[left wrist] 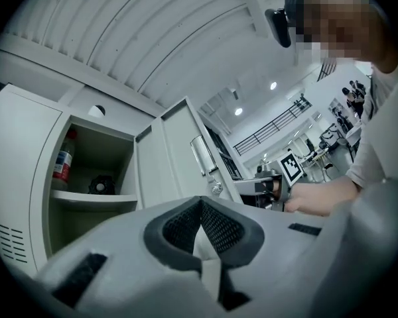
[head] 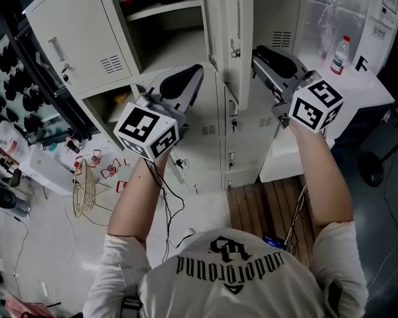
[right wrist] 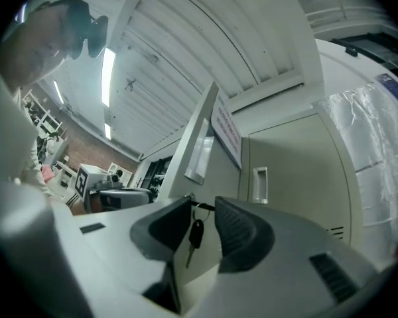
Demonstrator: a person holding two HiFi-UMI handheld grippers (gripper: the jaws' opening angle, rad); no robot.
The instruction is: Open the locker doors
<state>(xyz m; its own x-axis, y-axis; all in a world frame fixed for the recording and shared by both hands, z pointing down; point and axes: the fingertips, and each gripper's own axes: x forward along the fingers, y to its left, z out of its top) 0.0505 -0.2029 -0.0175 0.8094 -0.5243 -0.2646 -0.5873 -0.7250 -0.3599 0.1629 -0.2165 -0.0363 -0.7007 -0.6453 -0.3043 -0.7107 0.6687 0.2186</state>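
Note:
The bank of pale grey lockers point(head: 249, 138) has two upper doors swung out: a left door point(head: 79, 38) and a middle door point(head: 229, 32) seen edge-on. My left gripper point(head: 196, 70) hovers before the open compartment, left of the middle door; in the left gripper view this gripper point(left wrist: 200, 201) is shut with nothing in it. My right gripper point(head: 255, 53) sits just right of the middle door's latch point(head: 235, 48). In the right gripper view this gripper point(right wrist: 202, 205) is open, and a key point(right wrist: 196, 234) hangs on its ring between the pads, untouched.
A red canister point(left wrist: 63, 161) and a black object point(left wrist: 103, 185) stand on the open compartment's shelf. A white table point(head: 358, 88) with a bottle point(head: 341, 55) is at the right. Wire clutter point(head: 86, 177) lies on the floor at left, a wooden pallet point(head: 265, 207) below.

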